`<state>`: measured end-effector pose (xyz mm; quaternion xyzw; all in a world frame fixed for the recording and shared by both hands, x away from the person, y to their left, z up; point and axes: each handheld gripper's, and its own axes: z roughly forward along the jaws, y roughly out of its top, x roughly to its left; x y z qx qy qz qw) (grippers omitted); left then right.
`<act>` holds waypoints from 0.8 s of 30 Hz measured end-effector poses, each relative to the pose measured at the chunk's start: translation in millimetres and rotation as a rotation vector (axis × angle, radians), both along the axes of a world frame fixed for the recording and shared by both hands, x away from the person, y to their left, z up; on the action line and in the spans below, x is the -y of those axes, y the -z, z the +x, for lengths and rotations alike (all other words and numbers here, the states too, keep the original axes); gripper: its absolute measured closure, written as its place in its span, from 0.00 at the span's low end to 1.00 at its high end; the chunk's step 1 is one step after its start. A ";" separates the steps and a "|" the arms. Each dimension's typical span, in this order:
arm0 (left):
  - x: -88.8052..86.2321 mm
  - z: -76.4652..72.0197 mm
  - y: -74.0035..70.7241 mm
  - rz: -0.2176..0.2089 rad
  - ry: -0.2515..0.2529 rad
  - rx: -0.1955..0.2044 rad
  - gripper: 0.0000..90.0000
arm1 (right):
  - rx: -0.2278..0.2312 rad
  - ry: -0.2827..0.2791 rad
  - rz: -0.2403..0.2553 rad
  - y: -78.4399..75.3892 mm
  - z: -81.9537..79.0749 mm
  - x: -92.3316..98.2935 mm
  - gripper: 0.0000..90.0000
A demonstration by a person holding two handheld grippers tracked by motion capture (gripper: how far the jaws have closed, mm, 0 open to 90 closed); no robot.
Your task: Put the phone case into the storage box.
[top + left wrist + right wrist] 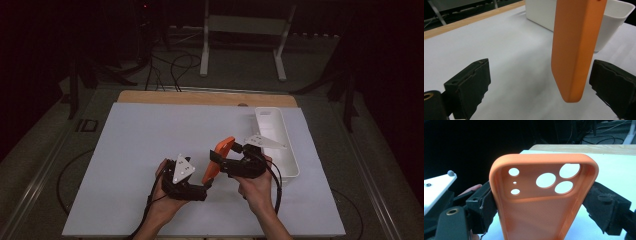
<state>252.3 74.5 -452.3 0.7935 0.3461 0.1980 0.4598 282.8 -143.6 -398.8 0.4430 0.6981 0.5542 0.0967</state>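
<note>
An orange phone case [218, 159] is held up above the white desk [135, 150], gripped across its sides by the right tongs [541, 202]. The left tongs [539, 82] stand released, their jaws spread wide around the case's lower end without pressing it. A white tray [280, 145] lies just beside the right hand [257, 187].

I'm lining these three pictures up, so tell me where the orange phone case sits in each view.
High view: the orange phone case stands tilted at centre, between the two grippers, just left of the white bin.
Left gripper view: it hangs from the top right, its lower end between the open jaws, touching neither.
Right gripper view: it is at centre, camera holes on top, both side edges clamped by the jaws.
Shared landmark: the table's wooden edge.
</note>
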 end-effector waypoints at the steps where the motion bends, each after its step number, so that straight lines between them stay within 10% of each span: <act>1: -1.3 -0.1 -0.5 0.003 -0.001 0.000 0.04 | 0.000 0.000 0.001 -0.1 0.1 0.1 0.19; 24: -41.9 0.9 -4.0 -0.063 -0.027 -0.010 0.01 | 0.012 0.008 -0.010 -6.4 1.9 2.1 0.19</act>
